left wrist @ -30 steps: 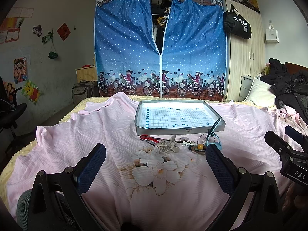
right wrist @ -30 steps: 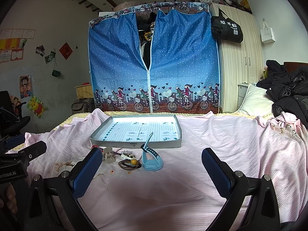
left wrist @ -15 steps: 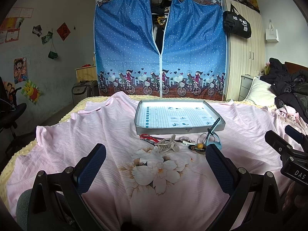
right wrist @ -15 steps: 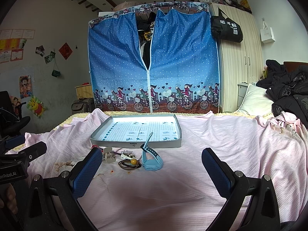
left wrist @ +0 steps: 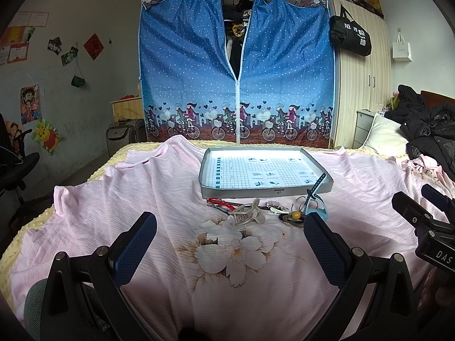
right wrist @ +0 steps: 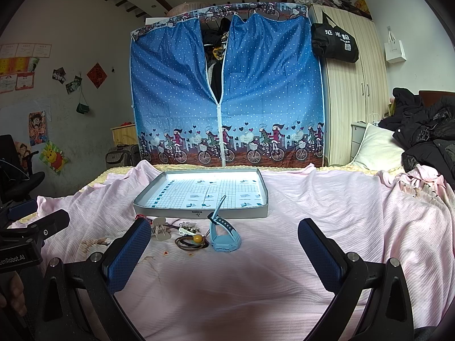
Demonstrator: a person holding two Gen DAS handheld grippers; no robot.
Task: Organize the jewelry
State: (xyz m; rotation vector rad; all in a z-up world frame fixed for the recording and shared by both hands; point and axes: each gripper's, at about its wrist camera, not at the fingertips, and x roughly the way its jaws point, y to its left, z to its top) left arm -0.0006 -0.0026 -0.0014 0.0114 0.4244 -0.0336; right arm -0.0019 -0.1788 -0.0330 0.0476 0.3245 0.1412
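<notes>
Jewelry pile untouched on pink bedsheet, just in front of empty grey tray.

Blue watch (right wrist: 224,237) stands on its buckled strap, one strap end pointing up; beside it a coil of brown hair ties with a yellow bead (right wrist: 192,241), a small pearly clip (left wrist: 273,210), a beige claw clip (left wrist: 248,215), a red cord (left wrist: 218,202). Tray (left wrist: 327,184) is shallow, rigid, with a grid-printed floor. Sheet (right wrist: 327,199) is soft, ribbed, wrinkled, so pieces may sink or snag. Left gripper (left wrist: 229,251) and right gripper (right wrist: 223,251) both hover short of the pile, fingers spread wide, nothing held. Likely first pick: the watch, nearest the right gripper. Best to close on its stiff body, not the springy strap, and lift clear of the hair ties before crossing the tray rim.
</notes>
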